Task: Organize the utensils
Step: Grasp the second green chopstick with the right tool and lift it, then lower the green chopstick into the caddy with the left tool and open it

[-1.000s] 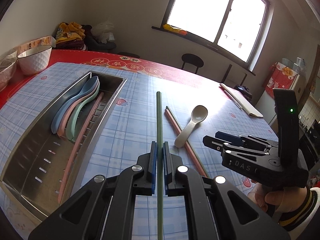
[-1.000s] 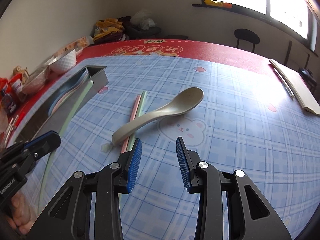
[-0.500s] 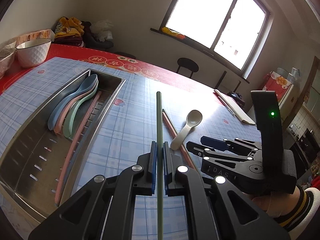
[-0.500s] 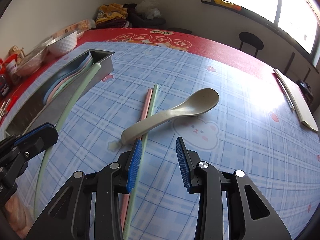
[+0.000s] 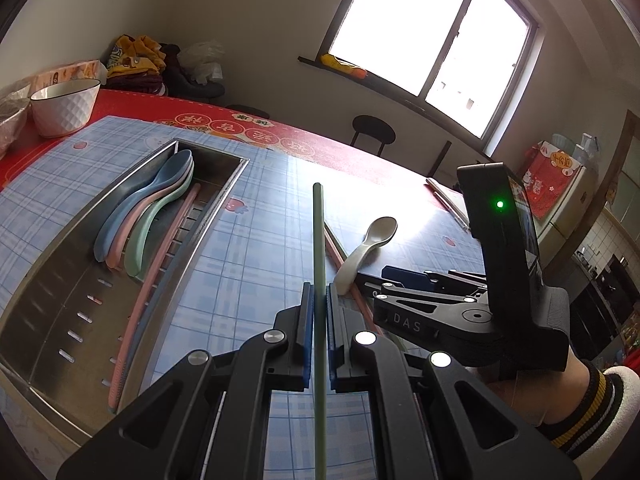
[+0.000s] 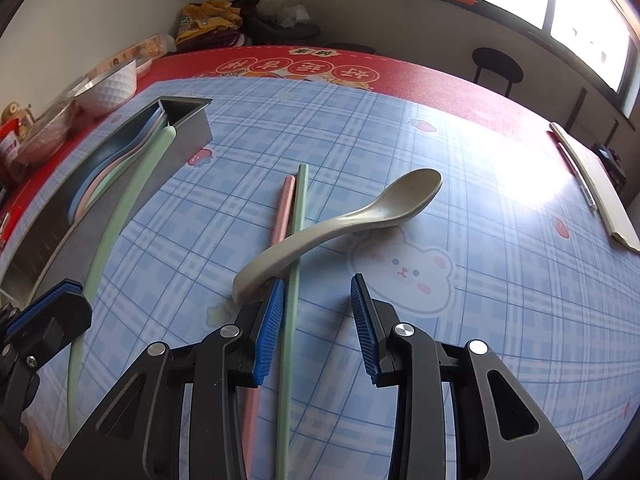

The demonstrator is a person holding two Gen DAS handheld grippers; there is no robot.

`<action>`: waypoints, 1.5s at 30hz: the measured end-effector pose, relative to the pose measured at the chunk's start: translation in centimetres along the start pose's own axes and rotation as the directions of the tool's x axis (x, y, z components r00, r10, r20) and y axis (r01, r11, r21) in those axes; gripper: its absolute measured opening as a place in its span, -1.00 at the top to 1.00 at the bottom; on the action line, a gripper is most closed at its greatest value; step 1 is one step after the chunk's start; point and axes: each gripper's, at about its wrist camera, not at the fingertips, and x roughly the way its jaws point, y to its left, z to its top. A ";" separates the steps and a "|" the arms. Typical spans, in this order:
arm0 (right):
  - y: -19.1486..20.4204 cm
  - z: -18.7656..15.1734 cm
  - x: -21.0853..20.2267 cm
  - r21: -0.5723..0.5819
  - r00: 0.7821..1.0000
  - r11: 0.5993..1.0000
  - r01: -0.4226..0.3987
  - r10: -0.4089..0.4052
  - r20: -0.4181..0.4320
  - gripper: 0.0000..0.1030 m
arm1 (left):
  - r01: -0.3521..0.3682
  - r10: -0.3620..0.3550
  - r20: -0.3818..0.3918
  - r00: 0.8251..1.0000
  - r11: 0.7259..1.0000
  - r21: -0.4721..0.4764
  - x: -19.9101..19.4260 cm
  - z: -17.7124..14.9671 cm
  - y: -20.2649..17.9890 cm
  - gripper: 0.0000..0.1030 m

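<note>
My left gripper is shut on a green chopstick, held above the checked tablecloth to the right of the steel utensil tray; the chopstick also shows in the right wrist view. The tray holds blue, pink and green spoons and a pink chopstick. My right gripper is open, low over a beige spoon that lies across a pink chopstick and a green chopstick. The left fingertip sits by the spoon's handle end.
A white bowl and other dishes stand at the table's far left. A flat pad with a pen lies at the far right. A black stool stands beyond the table under the window.
My right gripper has moved forward and down toward the beige spoon's handle. My left gripper has kept hold of the green chopstick and shifted slightly; the tray looks nearer.
</note>
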 end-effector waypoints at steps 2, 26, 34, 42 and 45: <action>0.2 0.2 0.1 -0.006 1.000 1.000 -0.015 0.015 -0.003 0.61 | -0.002 0.002 -0.001 1.000 1.000 -0.003 0.0 0.0 0.0 0.89; -4.7 -5.3 -3.3 0.232 0.981 0.955 -0.186 0.192 -0.005 0.88 | -0.007 0.007 -0.009 1.000 1.000 0.005 0.2 -0.1 -0.1 0.89; -7.5 -8.0 -5.2 0.328 0.983 0.926 -0.185 0.178 0.054 0.88 | -0.007 0.007 -0.004 1.000 1.000 0.006 0.1 -0.1 -0.1 0.89; -8.0 -7.5 -6.2 0.388 0.948 0.868 -0.310 0.249 0.199 0.87 | 0.005 -0.005 0.011 1.000 1.000 0.003 -0.2 -0.1 -0.1 0.89; -7.1 -6.2 -5.9 0.382 0.928 0.852 -0.358 0.280 0.245 0.87 | 0.043 -0.043 0.001 0.999 0.999 -0.001 0.0 0.0 0.0 0.89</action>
